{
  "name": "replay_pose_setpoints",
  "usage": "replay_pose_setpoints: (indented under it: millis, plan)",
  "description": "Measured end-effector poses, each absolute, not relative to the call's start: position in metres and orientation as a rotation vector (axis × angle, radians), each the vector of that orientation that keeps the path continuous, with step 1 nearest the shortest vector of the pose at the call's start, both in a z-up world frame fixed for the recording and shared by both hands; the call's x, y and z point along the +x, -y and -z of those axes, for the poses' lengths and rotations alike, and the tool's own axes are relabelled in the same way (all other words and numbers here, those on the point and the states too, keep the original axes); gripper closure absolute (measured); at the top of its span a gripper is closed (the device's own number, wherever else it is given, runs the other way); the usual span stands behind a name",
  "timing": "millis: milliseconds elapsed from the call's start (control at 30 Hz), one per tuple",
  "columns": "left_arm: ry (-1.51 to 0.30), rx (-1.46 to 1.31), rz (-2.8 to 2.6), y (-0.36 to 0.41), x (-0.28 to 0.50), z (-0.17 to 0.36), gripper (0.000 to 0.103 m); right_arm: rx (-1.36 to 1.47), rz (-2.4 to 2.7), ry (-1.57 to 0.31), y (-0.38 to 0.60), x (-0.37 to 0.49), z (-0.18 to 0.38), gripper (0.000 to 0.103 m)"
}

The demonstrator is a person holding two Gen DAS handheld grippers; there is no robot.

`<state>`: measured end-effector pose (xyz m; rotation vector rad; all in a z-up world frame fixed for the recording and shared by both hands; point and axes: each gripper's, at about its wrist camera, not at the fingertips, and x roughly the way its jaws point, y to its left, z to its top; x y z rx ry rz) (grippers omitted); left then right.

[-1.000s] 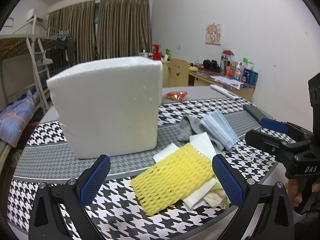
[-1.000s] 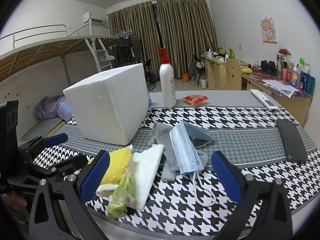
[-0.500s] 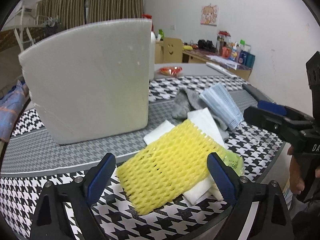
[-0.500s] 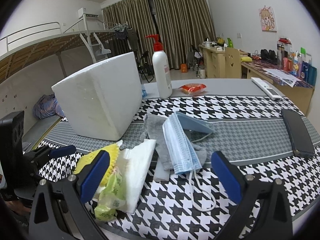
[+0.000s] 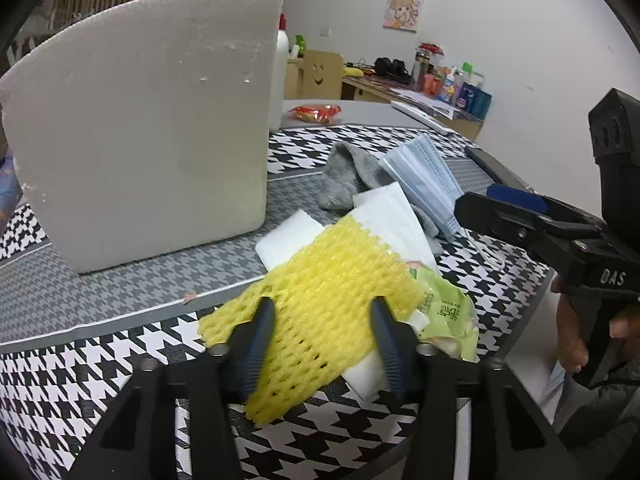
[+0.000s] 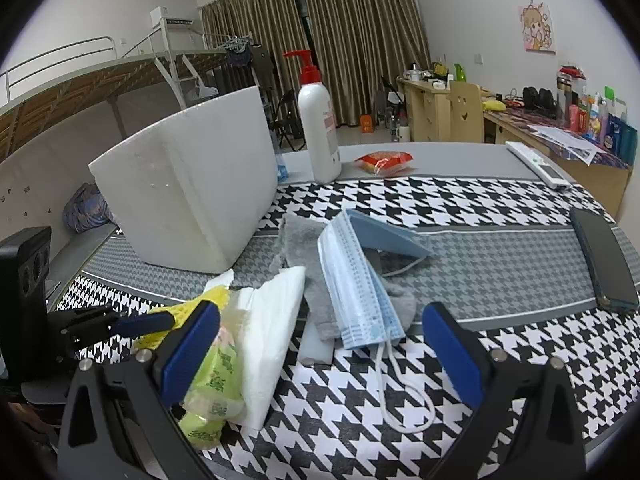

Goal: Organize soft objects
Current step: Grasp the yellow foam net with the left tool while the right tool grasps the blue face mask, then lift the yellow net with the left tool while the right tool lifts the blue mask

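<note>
A yellow foam net (image 5: 320, 304) lies on a pile of white tissue (image 5: 384, 212) and a green wrapper (image 5: 448, 312) at the table's near edge. My left gripper (image 5: 322, 316) has its fingers closed in on both sides of the net, touching it. A blue face mask (image 6: 356, 292) and a grey sock (image 6: 300, 236) lie just beyond. A white foam box (image 6: 188, 196) stands on the left. My right gripper (image 6: 320, 344) is open and empty above the tissue (image 6: 272, 332) and mask.
A pump bottle (image 6: 318, 120), a red snack packet (image 6: 384, 160) and a remote (image 6: 536, 164) sit at the far side. A black phone (image 6: 604, 256) lies at the right. The table edge runs right below both grippers.
My left gripper has moved forward onto the yellow net and its fingers have closed from wide open to gripping it. My right gripper has edged slightly forward and stayed open.
</note>
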<state>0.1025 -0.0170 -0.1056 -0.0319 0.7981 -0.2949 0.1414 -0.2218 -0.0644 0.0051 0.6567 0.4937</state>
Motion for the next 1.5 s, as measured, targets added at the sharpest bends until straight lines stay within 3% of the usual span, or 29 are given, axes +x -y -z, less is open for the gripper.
replay_pose_setpoints:
  millis: [100,400,533,667,733,833,1367,1433,1467,1500]
  plan:
    - [-0.8,-0.024,0.3,0.018,0.101,0.106,0.078,-0.011,-0.487,-0.663,0.219,0.144,0.066,0.001]
    - [-0.798,-0.031,0.308,0.011,0.097,0.106,0.098,-0.023,-0.474,-0.719,0.217,0.16,0.074,0.029]
    - [-0.795,-0.035,0.318,0.008,0.096,0.105,0.1,-0.018,-0.466,-0.735,0.219,0.162,0.076,0.054]
    - [-0.792,-0.037,0.328,0.008,0.095,0.105,0.101,-0.019,-0.454,-0.731,0.22,0.162,0.076,0.071]
    - [-0.79,-0.037,0.332,0.008,0.094,0.103,0.102,-0.029,-0.455,-0.728,0.22,0.161,0.075,0.086]
    - [-0.785,-0.042,0.336,0.008,0.092,0.102,0.103,-0.03,-0.458,-0.724,0.221,0.159,0.074,0.093]
    - [-0.714,-0.022,0.337,-0.005,0.06,0.079,0.103,0.003,-0.49,-0.645,0.228,0.133,0.051,0.096]
    - [-0.718,-0.006,0.333,-0.005,0.057,0.08,0.097,0.003,-0.489,-0.647,0.228,0.132,0.052,0.096]
    - [-0.723,-0.005,0.33,-0.006,0.057,0.081,0.088,0.005,-0.489,-0.648,0.229,0.132,0.052,0.096]
    - [-0.729,0.0,0.33,-0.007,0.056,0.082,0.068,0.007,-0.489,-0.649,0.229,0.133,0.053,0.096]
